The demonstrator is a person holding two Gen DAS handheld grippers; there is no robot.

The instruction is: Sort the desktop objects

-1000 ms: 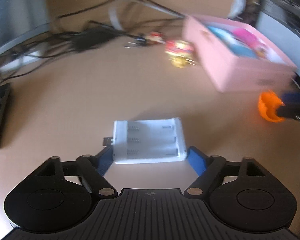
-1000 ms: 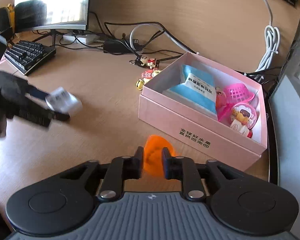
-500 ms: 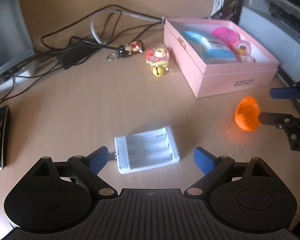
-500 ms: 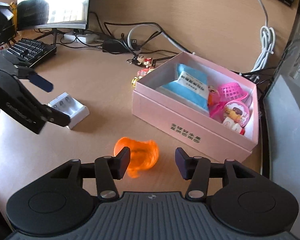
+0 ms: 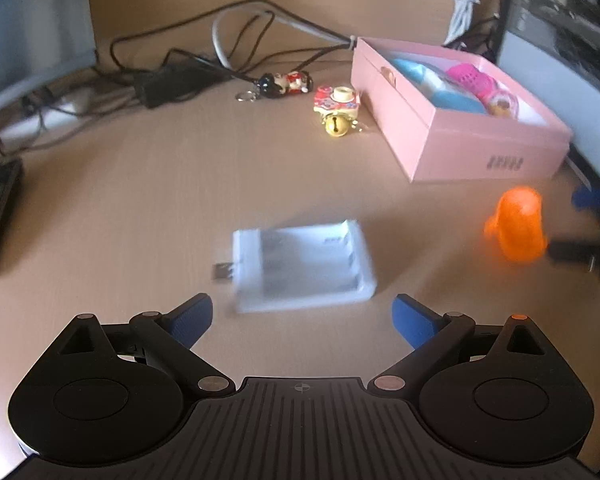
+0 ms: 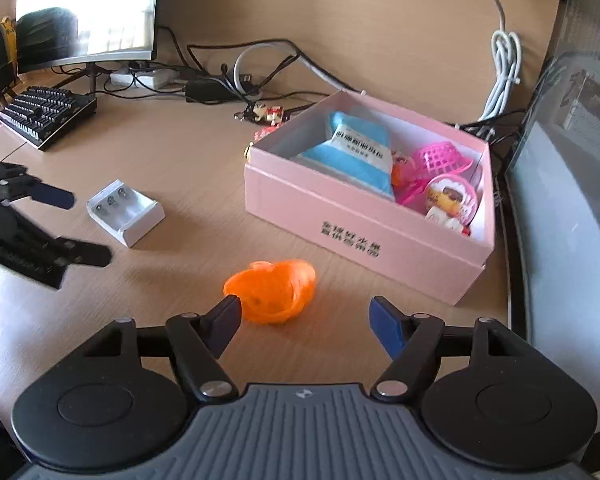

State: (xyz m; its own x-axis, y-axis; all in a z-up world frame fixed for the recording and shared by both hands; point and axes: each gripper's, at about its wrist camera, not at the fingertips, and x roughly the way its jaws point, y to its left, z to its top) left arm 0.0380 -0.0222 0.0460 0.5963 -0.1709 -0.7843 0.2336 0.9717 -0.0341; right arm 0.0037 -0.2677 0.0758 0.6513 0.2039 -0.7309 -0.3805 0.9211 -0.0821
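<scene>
A white battery charger (image 5: 302, 266) lies flat on the wooden desk just ahead of my left gripper (image 5: 302, 320), which is open and empty. It also shows in the right wrist view (image 6: 125, 213). An orange toy basket (image 6: 271, 291) lies on the desk just ahead of my right gripper (image 6: 306, 322), which is open, its left finger close to the basket. The basket shows in the left wrist view (image 5: 518, 230). An open pink box (image 6: 364, 232) holds a blue packet (image 6: 354, 150), a pink basket (image 6: 440, 158) and small toys.
Two keychains, a figurine (image 5: 286, 82) and a camera charm with a gold bell (image 5: 336, 114), lie left of the pink box (image 5: 452, 142). Cables and a power adapter (image 6: 210, 88) run along the back. A keyboard (image 6: 46, 114) and monitor (image 6: 86, 12) stand at left. A grey case (image 6: 568, 216) is at right.
Both grippers opened and let go: the charger and the orange basket now lie on the desk. Both grippers have drawn back a little from them.
</scene>
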